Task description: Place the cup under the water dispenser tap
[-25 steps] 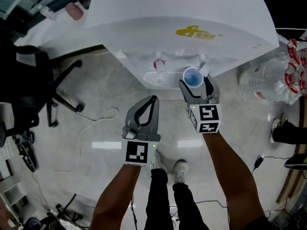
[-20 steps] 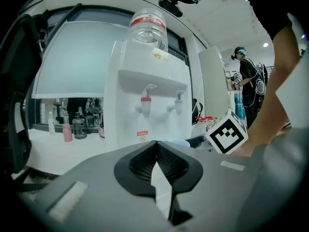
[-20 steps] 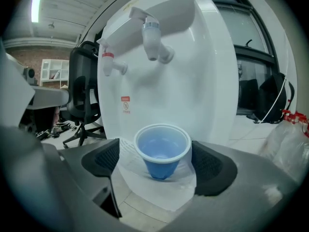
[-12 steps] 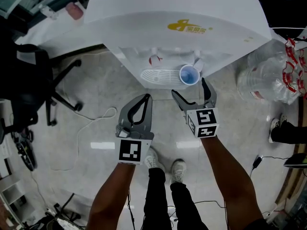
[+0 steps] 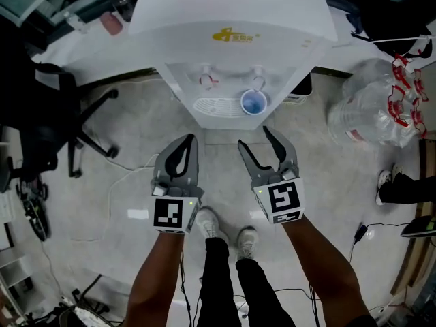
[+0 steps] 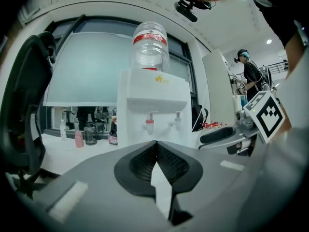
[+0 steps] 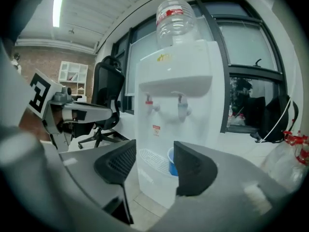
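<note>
A small blue cup point(image 5: 253, 102) stands on the white water dispenser's point(image 5: 231, 53) drip tray, below the right-hand tap point(image 5: 257, 80). My right gripper point(image 5: 253, 139) hangs a short way in front of the cup and does not touch it. Its jaws are apart and closing, with nothing between them. In the right gripper view the cup point(image 7: 171, 161) shows far off, past the right gripper point(image 7: 154, 166). My left gripper point(image 5: 187, 142) is shut and empty, level with the right one, in front of the tray. The left gripper point(image 6: 155, 144) faces the dispenser point(image 6: 152, 105).
A black office chair point(image 5: 48, 114) stands at the left. A large clear water bottle point(image 5: 371, 114) lies on the floor at the right. A white cable point(image 5: 136, 172) runs over the tiles. A person point(image 6: 248, 76) stands in the background.
My right gripper let go of the cup, opened wide and drew back from the dispenser. The left gripper also drew back. The cup stays on the tray.
</note>
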Available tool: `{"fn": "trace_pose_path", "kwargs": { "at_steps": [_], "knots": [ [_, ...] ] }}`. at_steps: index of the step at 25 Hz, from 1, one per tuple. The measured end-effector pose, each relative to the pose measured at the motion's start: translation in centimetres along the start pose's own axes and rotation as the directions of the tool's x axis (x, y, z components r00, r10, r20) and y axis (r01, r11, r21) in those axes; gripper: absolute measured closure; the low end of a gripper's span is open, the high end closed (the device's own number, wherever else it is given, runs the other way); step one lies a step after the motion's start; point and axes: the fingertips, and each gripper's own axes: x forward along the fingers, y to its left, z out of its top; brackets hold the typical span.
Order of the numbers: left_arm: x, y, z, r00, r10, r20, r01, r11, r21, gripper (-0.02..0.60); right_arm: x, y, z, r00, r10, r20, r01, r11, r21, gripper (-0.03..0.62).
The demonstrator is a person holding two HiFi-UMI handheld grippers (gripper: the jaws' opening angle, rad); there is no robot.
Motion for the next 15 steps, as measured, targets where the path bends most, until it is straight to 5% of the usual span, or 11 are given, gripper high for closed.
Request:
{"fn": "trace_pose_path", "kwargs": {
  "at_steps": [8,15],
  "knots": [
    [-4.1,-0.8,3.5,0.999,0.032,-0.014,-0.032,0.999,-0.018,0.565,-6.3,3.2,5.7,0.997,-0.047,0.067,0.048,0.999,-0.009,0.591],
    [-6.7,-2.9,10.1,0.999,0.041,-0.028,-0.042,0.998,-0.041,0.565,-12.0,3.7,13.4,0.99,-0.076,0.12,0.077,0.997,-0.005,0.592]
  ]
}}
